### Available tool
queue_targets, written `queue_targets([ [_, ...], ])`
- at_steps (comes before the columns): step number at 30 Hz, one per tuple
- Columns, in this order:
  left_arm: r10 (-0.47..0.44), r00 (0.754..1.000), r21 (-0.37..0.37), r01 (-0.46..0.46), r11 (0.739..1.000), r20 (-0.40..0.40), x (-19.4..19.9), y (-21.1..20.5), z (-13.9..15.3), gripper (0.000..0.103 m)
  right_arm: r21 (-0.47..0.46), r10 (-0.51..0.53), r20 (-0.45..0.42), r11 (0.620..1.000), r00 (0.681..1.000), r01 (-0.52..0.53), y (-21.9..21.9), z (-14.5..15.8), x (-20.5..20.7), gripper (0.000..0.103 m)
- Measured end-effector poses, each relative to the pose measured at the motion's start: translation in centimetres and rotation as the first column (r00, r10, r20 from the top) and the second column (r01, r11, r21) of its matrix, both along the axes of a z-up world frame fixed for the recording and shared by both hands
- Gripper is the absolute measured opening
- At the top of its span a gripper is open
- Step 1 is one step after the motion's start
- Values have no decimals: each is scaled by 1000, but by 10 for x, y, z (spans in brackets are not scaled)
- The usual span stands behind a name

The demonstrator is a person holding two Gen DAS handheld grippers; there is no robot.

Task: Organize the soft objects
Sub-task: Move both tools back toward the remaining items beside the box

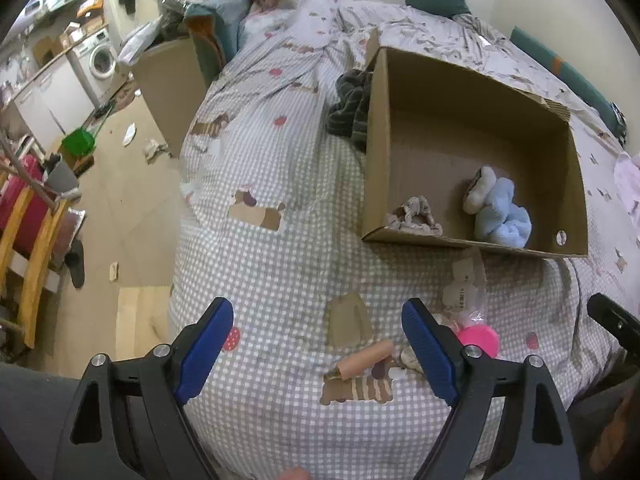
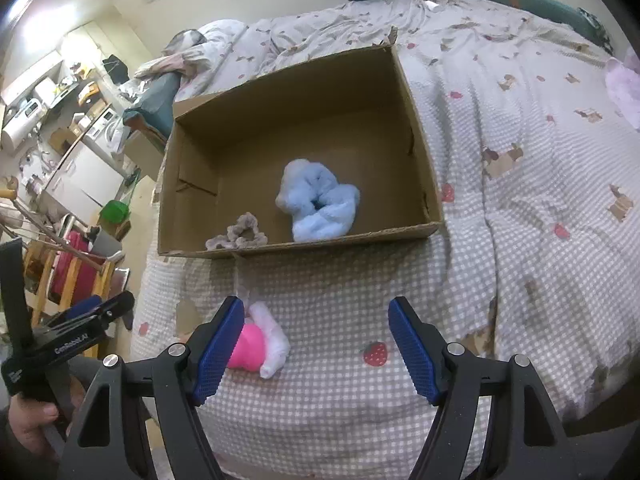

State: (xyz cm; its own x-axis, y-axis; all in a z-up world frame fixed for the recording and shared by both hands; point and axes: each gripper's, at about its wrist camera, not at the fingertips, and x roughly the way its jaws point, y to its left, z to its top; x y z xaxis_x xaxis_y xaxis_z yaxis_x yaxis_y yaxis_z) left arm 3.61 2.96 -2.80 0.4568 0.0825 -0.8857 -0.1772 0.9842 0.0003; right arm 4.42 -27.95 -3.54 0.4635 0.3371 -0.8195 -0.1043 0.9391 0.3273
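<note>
An open cardboard box (image 1: 472, 92) (image 2: 288, 92) sits on the checked bedspread. Inside lie a light blue fluffy item (image 1: 502, 216) (image 2: 320, 204), a beige scrunchie (image 1: 416, 216) (image 2: 238, 234) and a white and grey soft item (image 1: 480, 188). A pink and white soft item (image 2: 260, 344) (image 1: 478, 338) lies on the bed in front of the box, beside my right gripper's left finger. My left gripper (image 1: 318, 344) is open and empty above the bed. My right gripper (image 2: 316, 344) is open and empty. A dark striped cloth (image 1: 352, 108) lies left of the box.
A tan cylinder (image 1: 366, 360) and a clear packet with a label (image 1: 464, 288) lie on the bed near the left gripper. A pale pink item (image 2: 624, 88) lies at the far right. Pillows and heaped bedding are at the head. The bed's left edge drops to a cluttered floor.
</note>
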Motion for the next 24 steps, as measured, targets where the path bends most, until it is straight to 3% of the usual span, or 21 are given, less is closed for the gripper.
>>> queue_targets([
  [9, 157, 982, -131, -170, 977, -106, 9, 39, -25, 84, 73, 28, -57, 997, 998, -24, 10, -10, 9, 79],
  [11, 172, 976, -176, -195, 965, -137, 12, 43, -34, 75, 91, 28, -62, 996, 998, -22, 10, -11, 11, 79],
  [14, 167, 967, -227, -209, 951, -191, 22, 42, -51, 58, 106, 28, -77, 994, 997, -19, 11, -14, 15, 79],
  [24, 65, 963, -277, -139, 951, -262, 47, 12, -82, 49, 130, 38, -126, 991, 991, -22, 16, -27, 27, 79],
])
